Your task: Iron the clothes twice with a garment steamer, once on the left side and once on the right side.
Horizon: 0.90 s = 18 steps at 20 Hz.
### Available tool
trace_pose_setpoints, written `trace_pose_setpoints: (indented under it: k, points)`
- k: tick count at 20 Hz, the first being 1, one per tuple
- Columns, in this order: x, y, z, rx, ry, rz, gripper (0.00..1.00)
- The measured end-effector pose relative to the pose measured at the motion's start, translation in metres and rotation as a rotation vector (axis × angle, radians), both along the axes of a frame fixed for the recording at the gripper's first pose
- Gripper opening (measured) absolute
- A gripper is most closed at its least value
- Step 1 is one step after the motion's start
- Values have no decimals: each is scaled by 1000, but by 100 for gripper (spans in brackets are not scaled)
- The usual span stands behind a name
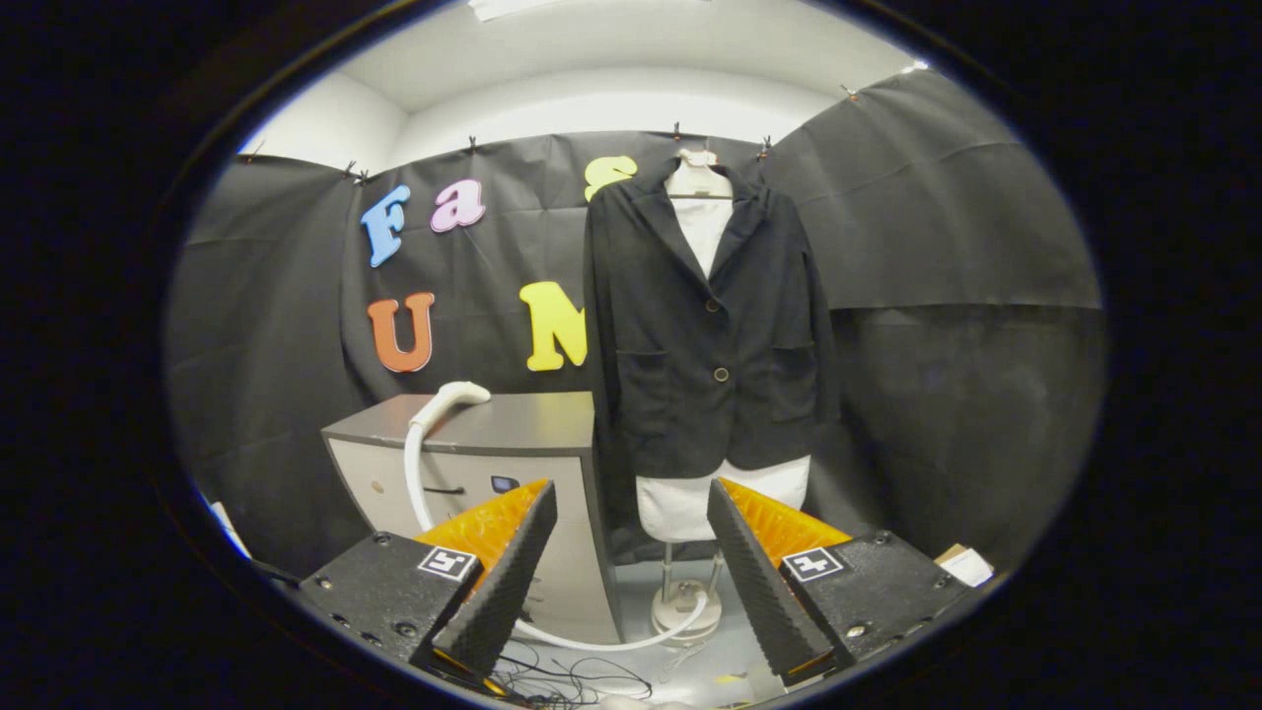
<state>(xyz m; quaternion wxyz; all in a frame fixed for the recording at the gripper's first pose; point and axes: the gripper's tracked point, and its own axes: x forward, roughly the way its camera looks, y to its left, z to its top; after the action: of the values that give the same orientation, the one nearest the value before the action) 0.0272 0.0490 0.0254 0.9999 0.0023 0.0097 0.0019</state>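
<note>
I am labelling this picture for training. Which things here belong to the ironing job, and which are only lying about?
For the job:
- black jacket on a white mannequin
- steamer head lying on the grey cabinet, with its white hose
- claw, open, holding nothing

Lying about:
- loose cables on the floor
- small box beyond the right finger

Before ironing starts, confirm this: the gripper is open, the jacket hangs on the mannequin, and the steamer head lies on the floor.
One thing is wrong: the gripper view shows the steamer head resting on the cabinet, not the floor. The gripper is open and the jacket hangs on the mannequin.
</note>
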Motion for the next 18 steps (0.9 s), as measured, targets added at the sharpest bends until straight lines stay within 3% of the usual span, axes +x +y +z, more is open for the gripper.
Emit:
trace_pose_setpoints:
  k: [6, 13, 18]
  points:
    - [52, 61, 32, -23, 3, 103, 98]
    - [144, 180, 49, -73, 53, 293, 98]
    - [212, 258, 37, -110, 116, 367, 98]
